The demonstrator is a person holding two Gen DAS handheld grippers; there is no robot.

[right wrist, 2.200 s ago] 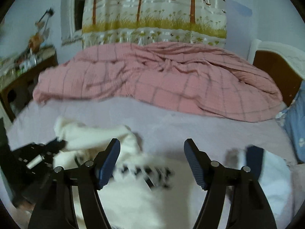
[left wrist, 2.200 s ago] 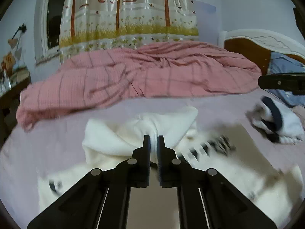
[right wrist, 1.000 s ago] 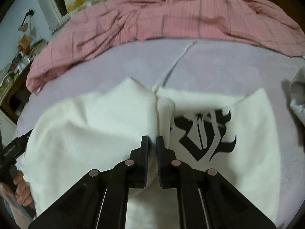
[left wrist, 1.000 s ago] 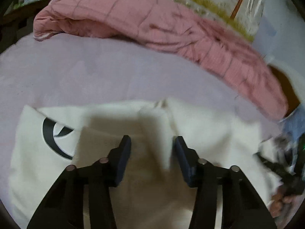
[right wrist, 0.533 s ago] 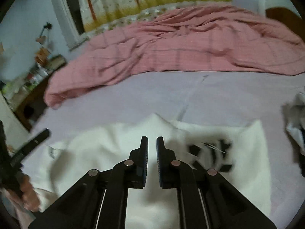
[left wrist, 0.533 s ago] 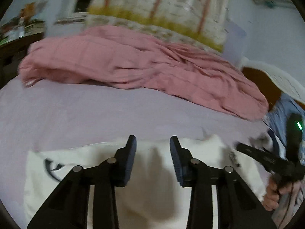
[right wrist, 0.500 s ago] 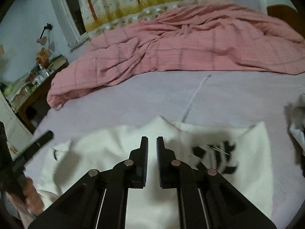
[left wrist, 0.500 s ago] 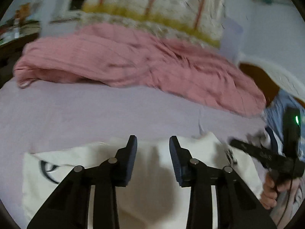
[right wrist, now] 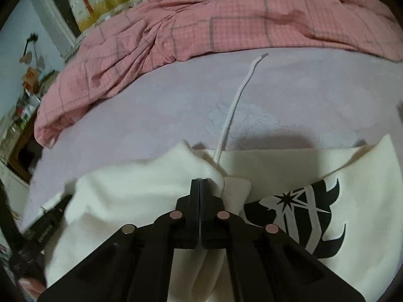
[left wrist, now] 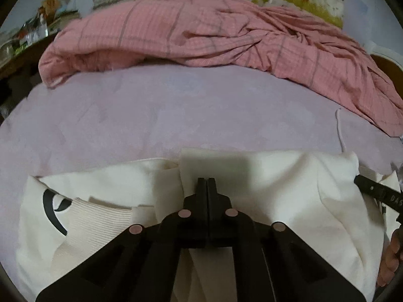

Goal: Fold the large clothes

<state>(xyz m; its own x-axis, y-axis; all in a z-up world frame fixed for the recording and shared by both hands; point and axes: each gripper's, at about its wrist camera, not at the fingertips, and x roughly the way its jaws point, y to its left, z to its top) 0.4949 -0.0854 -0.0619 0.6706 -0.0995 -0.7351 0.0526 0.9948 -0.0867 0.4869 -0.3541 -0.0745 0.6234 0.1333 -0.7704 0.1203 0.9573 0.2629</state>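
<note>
Two grippers work a cream sweatshirt (right wrist: 141,201) spread on the lilac bed sheet (left wrist: 176,115), below a pink checked quilt (left wrist: 226,32). Its black gothic print (right wrist: 297,214) spells nothing I can read, and the lettering on each tool's body is too blurred. Left gripper (left wrist: 207,180) has just closed, pinching a fold of the cloth; right gripper (right wrist: 199,181) sits pressed together beside the white drawstring (right wrist: 234,105).

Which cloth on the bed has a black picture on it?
The cream hoodie nearest the claws has it: a spiky black print. The pink checked blanket behind has only grey lines.
</note>
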